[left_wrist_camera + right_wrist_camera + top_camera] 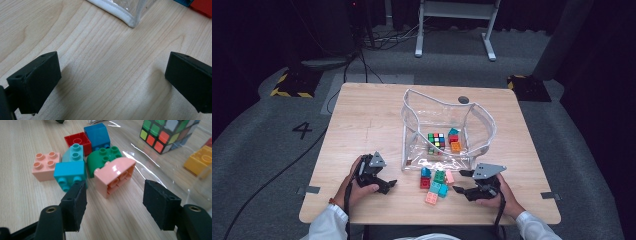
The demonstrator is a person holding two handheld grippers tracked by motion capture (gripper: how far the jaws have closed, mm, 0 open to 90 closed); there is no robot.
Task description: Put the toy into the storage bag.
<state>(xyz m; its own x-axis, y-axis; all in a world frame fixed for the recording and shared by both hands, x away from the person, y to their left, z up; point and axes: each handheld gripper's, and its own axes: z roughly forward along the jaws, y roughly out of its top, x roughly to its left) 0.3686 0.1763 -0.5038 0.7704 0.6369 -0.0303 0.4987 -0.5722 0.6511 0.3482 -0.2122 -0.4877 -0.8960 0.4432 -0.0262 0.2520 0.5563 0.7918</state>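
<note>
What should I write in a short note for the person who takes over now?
Left gripper: open, nothing between the jaws, low over bare table.
Right gripper: open, holding nothing, aimed at the pink rounded brick.
Loose bricks lie in front of the clear bag.
Done: puzzle cube and a few bricks are in the bag.
Left: probably bag the loose bricks.

A clear bag (447, 131) stands open on the wooden table (362, 120), right of its middle. In the bag lie a puzzle cube (436, 141) and, to its right, two bricks (454, 142). A cluster of bricks (435, 185) lies on the table just in front of the bag. The left gripper (388, 185) sits left of the cluster, the right gripper (460, 182) just right of it, jaws toward the bricks
</note>
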